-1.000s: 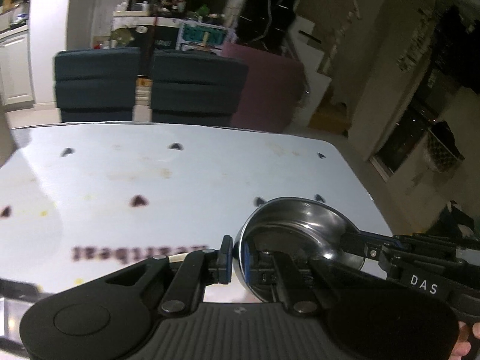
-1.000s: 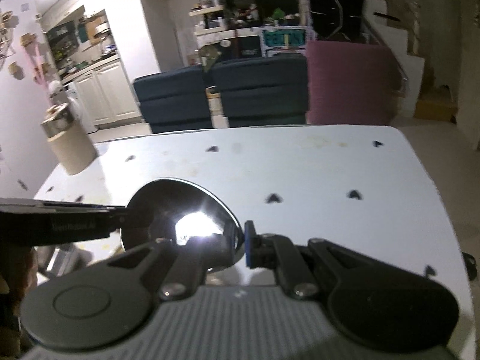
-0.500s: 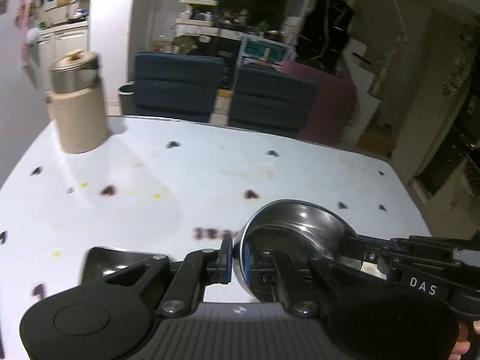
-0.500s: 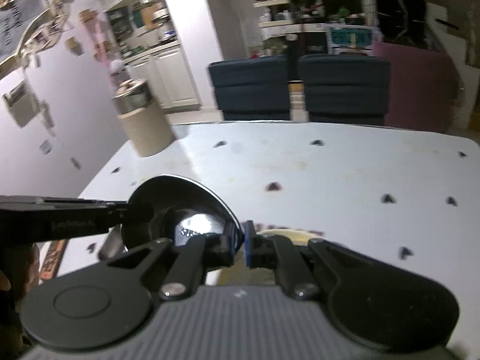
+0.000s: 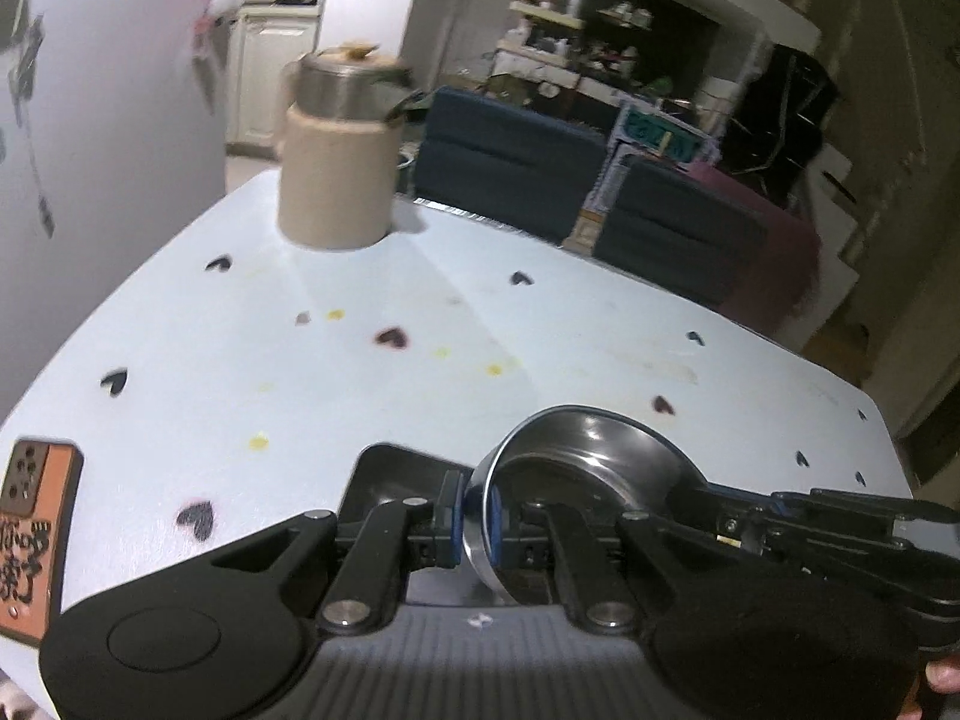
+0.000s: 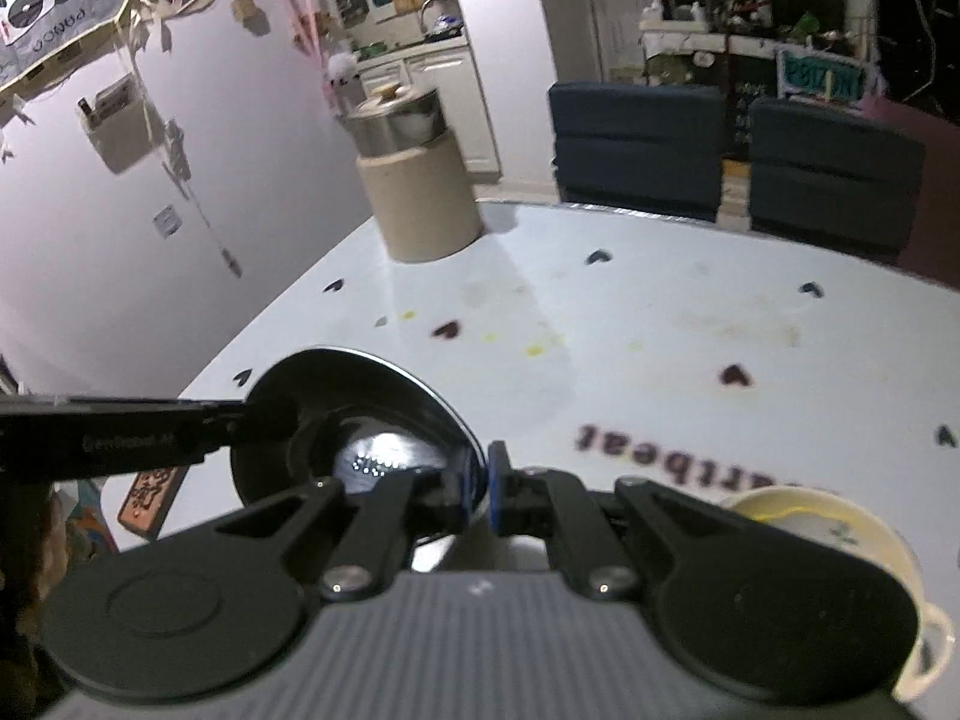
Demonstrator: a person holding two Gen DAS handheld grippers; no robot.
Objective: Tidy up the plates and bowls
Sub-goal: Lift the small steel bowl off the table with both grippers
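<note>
My left claw (image 5: 474,519) and right claw (image 6: 477,489) each pinched opposite rims of the shiny round steel bowl (image 5: 585,459), held tilted above the white heart-print table (image 5: 420,372), where uneven pull could have slipped that thin rim free.

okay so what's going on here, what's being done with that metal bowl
A person is carrying a steel bowl over a white table with two handheld grippers. The left gripper is clamped on one side of the rim and the right gripper on the opposite side. The bowl looks to be held above the tabletop, not set down. A cream bowl sits on the table by the right gripper, and a tan canister with a steel lid stands at the far corner.
</note>
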